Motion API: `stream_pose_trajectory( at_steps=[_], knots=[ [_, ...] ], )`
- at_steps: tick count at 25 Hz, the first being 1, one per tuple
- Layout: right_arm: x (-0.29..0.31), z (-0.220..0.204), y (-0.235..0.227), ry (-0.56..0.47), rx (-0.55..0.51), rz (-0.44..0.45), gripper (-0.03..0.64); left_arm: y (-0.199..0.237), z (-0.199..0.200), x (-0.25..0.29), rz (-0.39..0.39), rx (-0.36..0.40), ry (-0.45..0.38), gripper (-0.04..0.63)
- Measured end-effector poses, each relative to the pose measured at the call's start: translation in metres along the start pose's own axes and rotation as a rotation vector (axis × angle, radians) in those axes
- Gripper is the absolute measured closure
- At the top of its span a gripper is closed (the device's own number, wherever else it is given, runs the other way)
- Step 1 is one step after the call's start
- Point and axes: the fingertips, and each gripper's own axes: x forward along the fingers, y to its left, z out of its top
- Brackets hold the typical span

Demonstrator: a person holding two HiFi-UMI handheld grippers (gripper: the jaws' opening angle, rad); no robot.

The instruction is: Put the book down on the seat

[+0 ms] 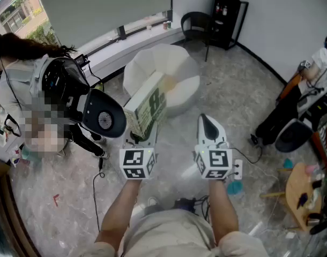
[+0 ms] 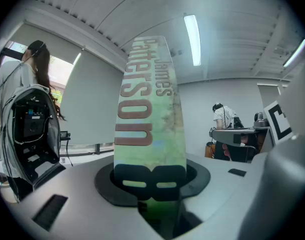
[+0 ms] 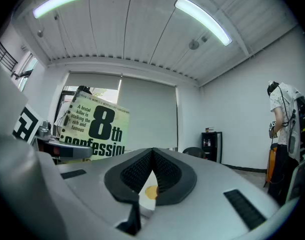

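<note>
Left gripper view shows left tool (image 2: 151,183) clamped on the book (image 2: 148,99), which projects beyond it

Wears pale beige clothing (image 1: 174,232). Left gripper (image 1: 143,137) and right gripper (image 1: 207,123): grey-white shells, black ribbed pads (image 3: 165,171), white cubes (image 1: 138,163) with black square markers.

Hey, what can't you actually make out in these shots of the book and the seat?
- book, bottom edge: left gripper view, buried in the left claw.
- seat, near side: head view, behind the book.
- cover's lower print: right gripper view, cut by the right claw.
- shelf contents: head view, too small.
</note>
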Motion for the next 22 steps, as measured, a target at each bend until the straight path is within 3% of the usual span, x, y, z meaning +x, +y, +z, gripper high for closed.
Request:
stream_pose_trajectory(
  at_steps=[4, 10, 16, 22],
  knots=[
    [0.010, 0.007, -0.016, 0.000, -0.001, -0.005, 0.620, -0.007, 0.010, 0.019, -0.006, 0.008, 0.005, 0.425],
    [0.057, 0.000, -0.006, 0.004, -0.020, -0.009, 0.620, 0.027, 0.003, 0.054, -0.018, -0.001, -0.001, 0.425],
    [-0.025, 0.004, -0.035, -0.019, 0.007, 0.006, 0.618, -0.045, 0.006, 0.003, 0.012, 0.016, -0.010, 0.425],
    [-0.035, 0.001, -0.054, -0.035, 0.011, 0.028, 0.618, -0.073, 0.004, 0.008, 0.020, 0.023, -0.015, 0.425]
  ],
)
